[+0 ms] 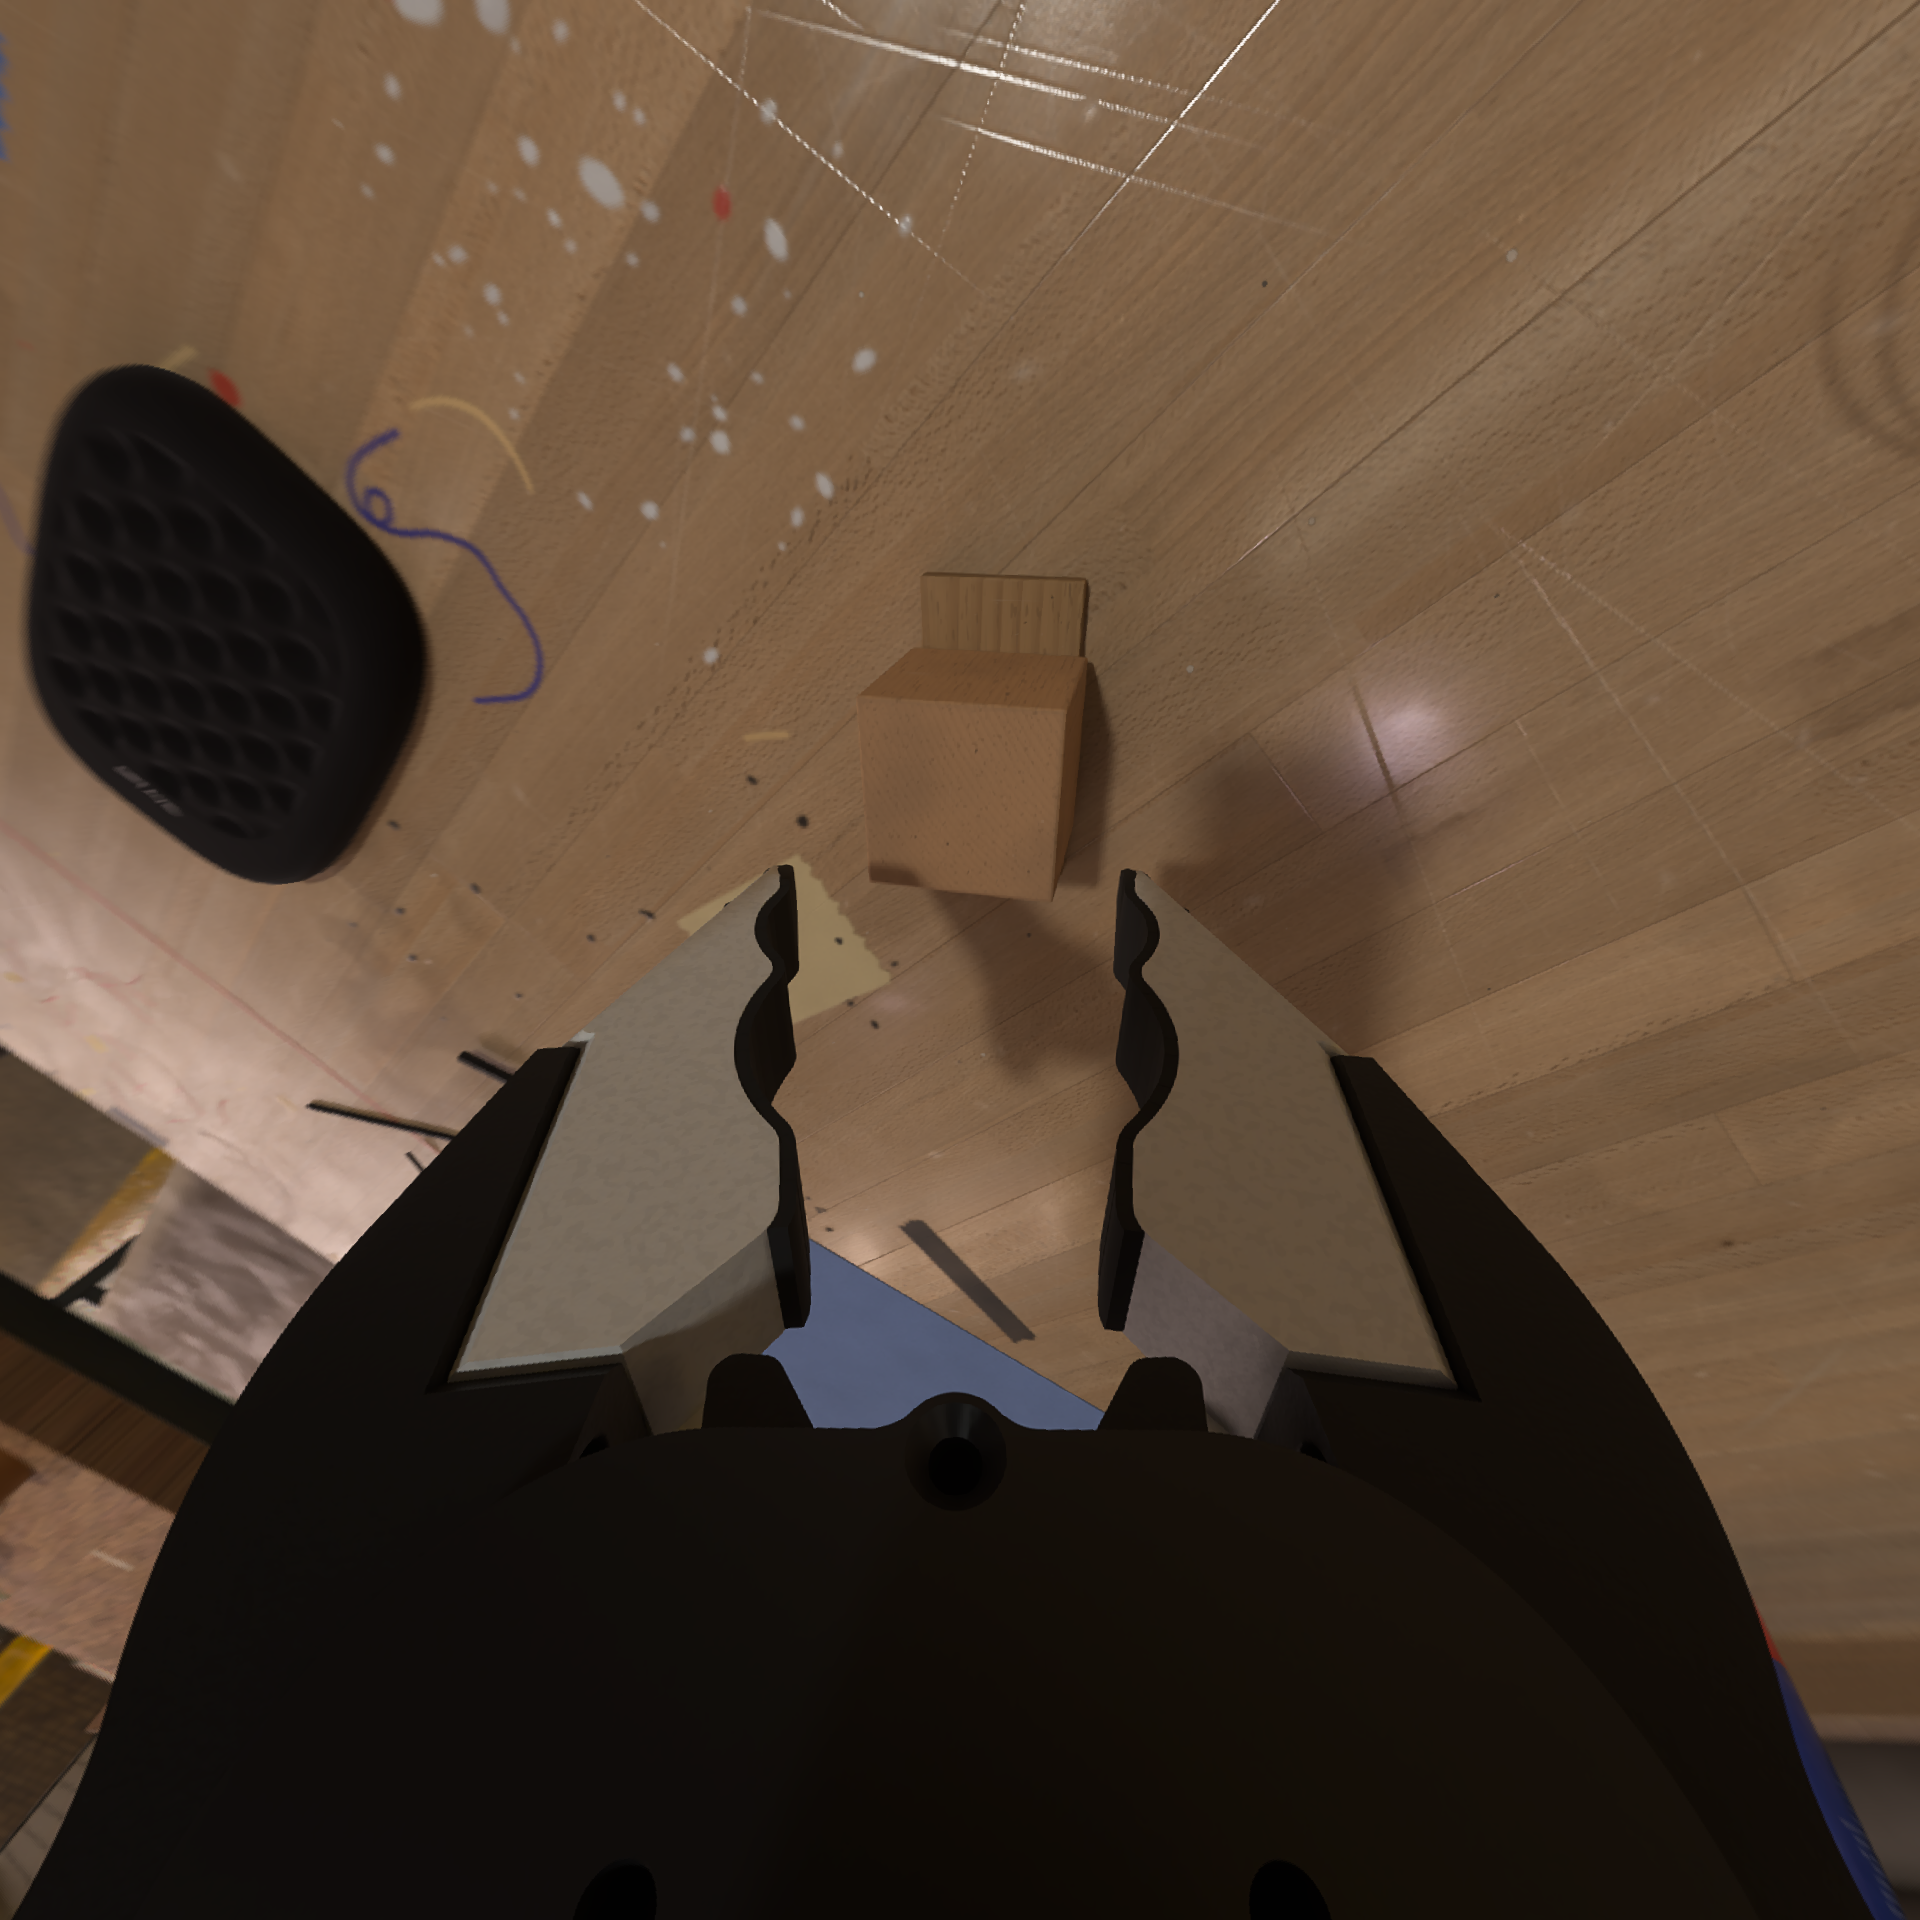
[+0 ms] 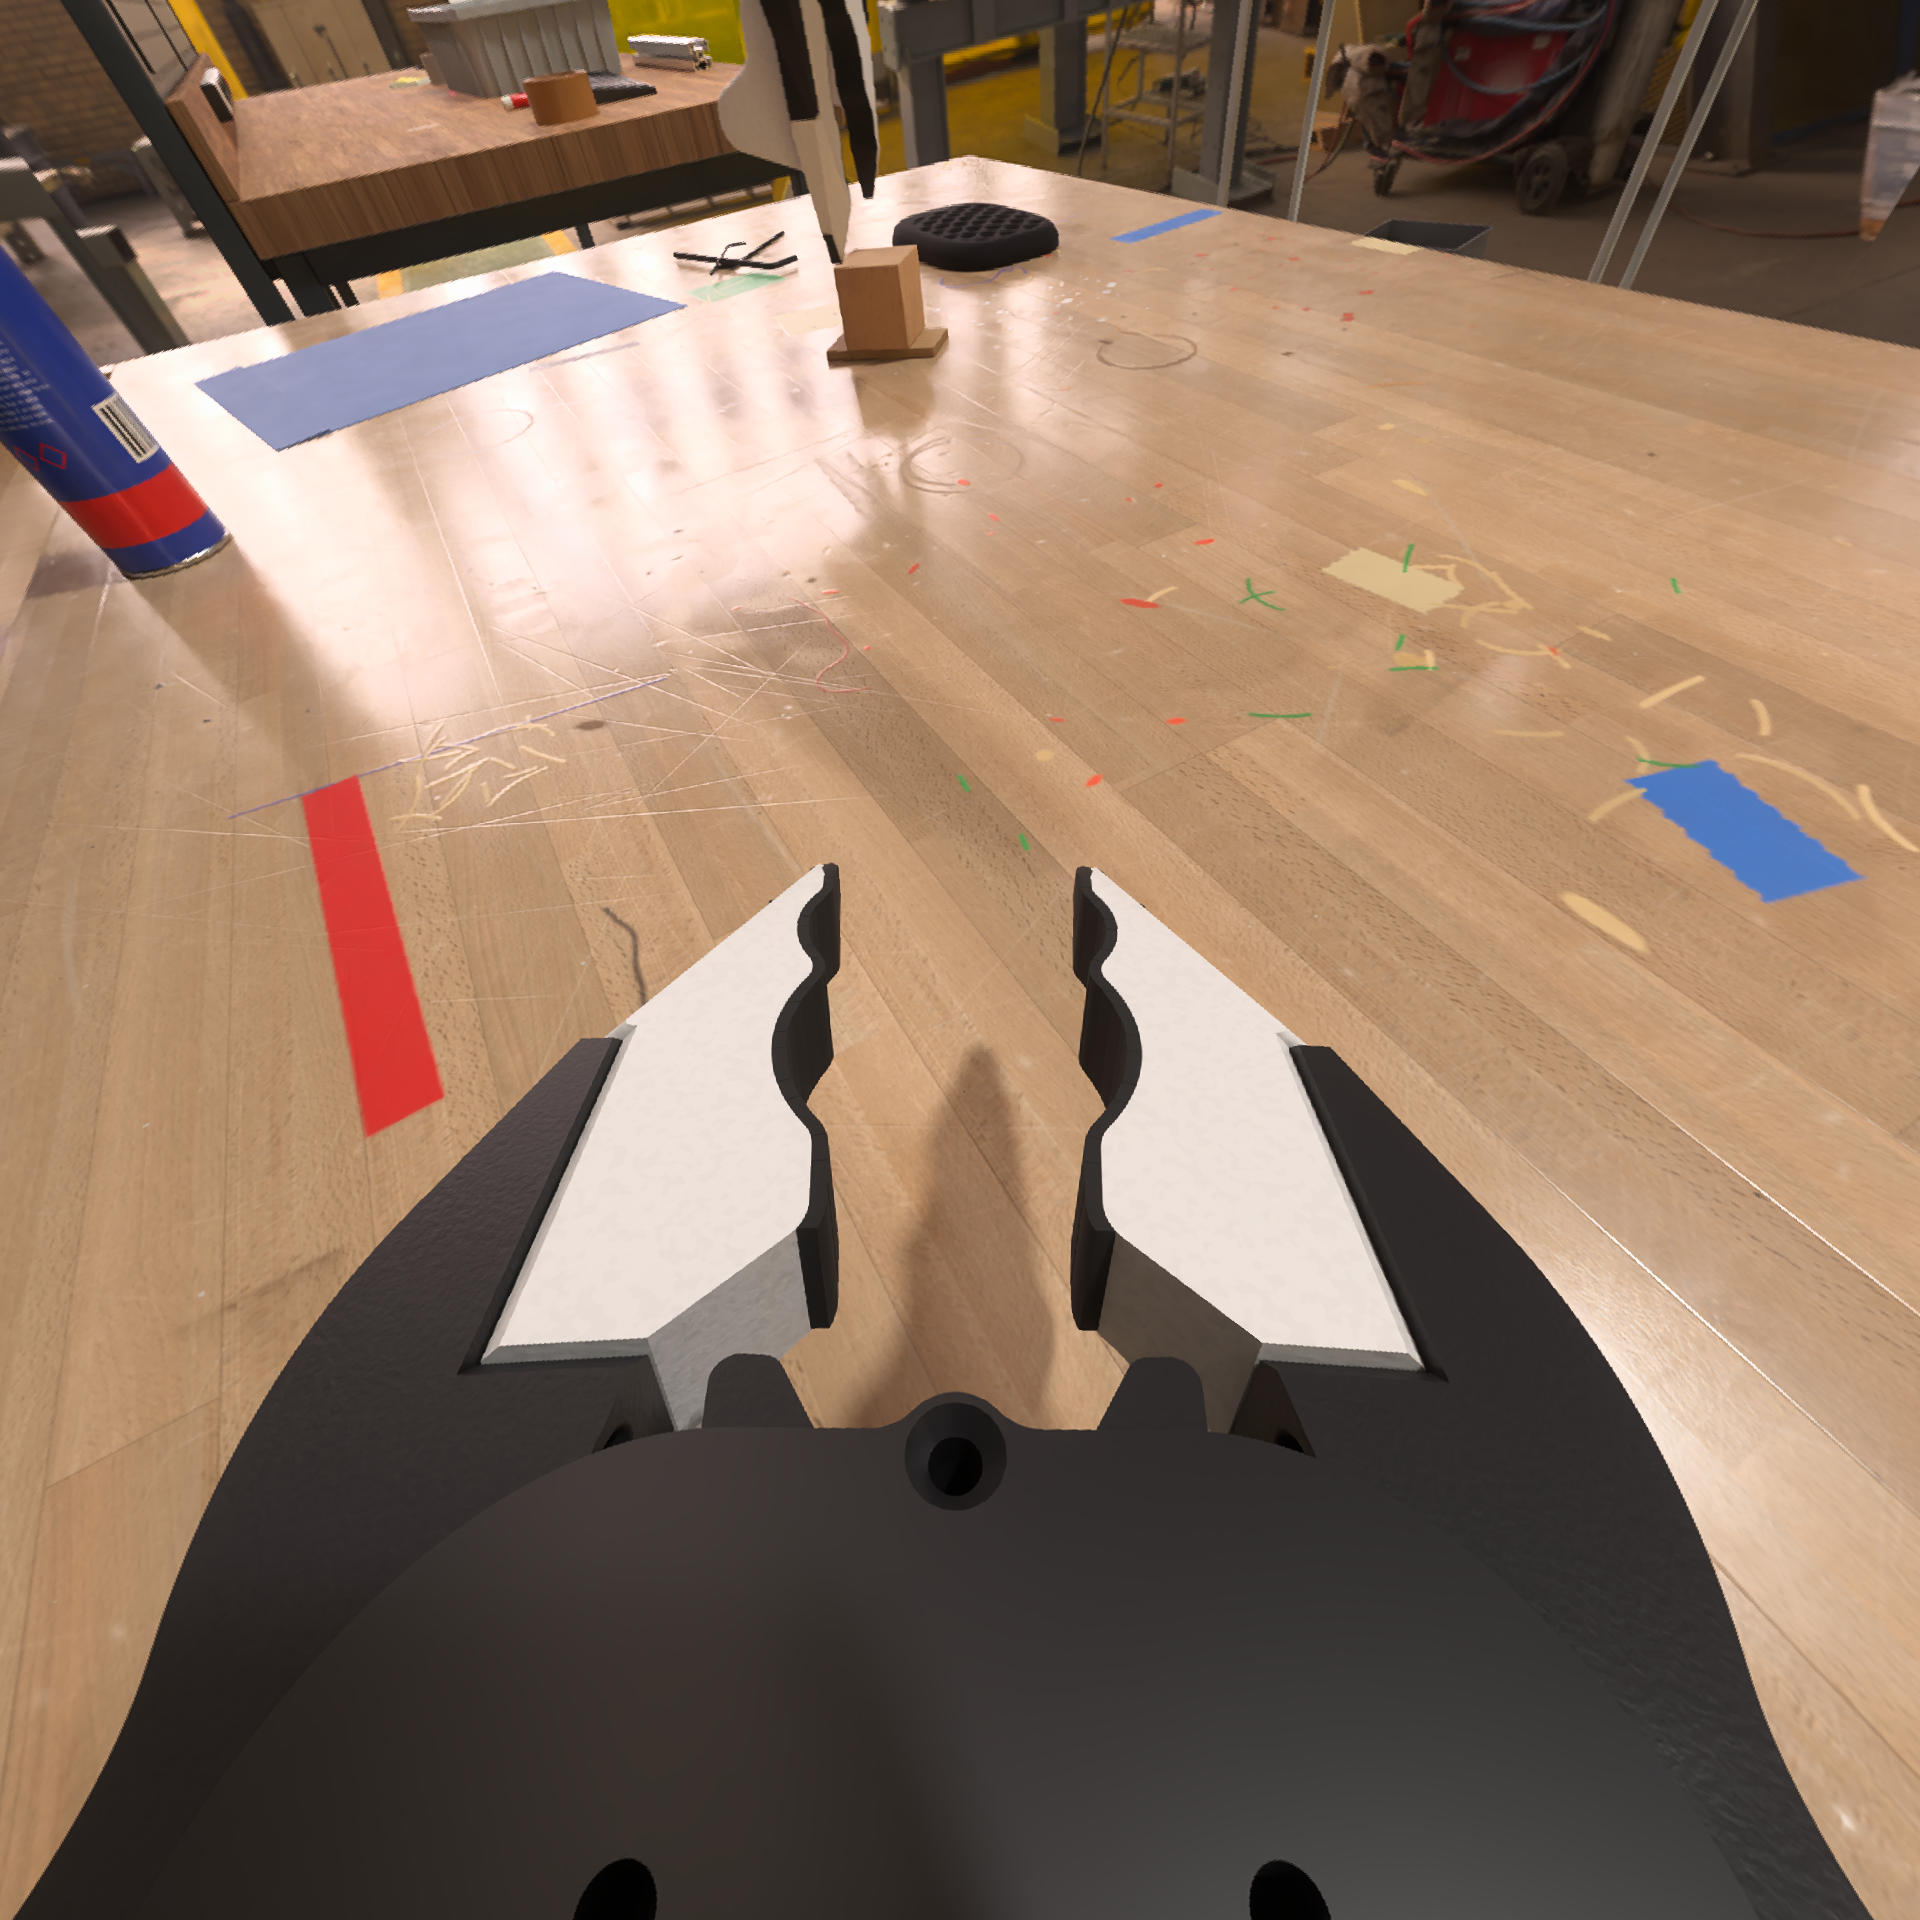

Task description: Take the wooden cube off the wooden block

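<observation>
A wooden cube (image 1: 966,779) stands on a thin, flat wooden block (image 1: 1003,615) on the workbench. My left gripper (image 1: 956,883) hangs above them, looking down, open and empty, its fingertips just short of the cube. In the right wrist view the cube (image 2: 878,294) sits on the block (image 2: 888,348) at the far end of the table, with the left gripper (image 2: 831,223) above it. My right gripper (image 2: 956,878) is open and empty, low over the near part of the table, far from the cube.
A black perforated pad (image 1: 218,623) lies left of the cube; it also shows in the right wrist view (image 2: 977,234). A blue sheet (image 2: 436,348), black hex keys (image 2: 738,255) and a blue and red can (image 2: 94,447) lie to the left. Another bench (image 2: 457,135) stands behind.
</observation>
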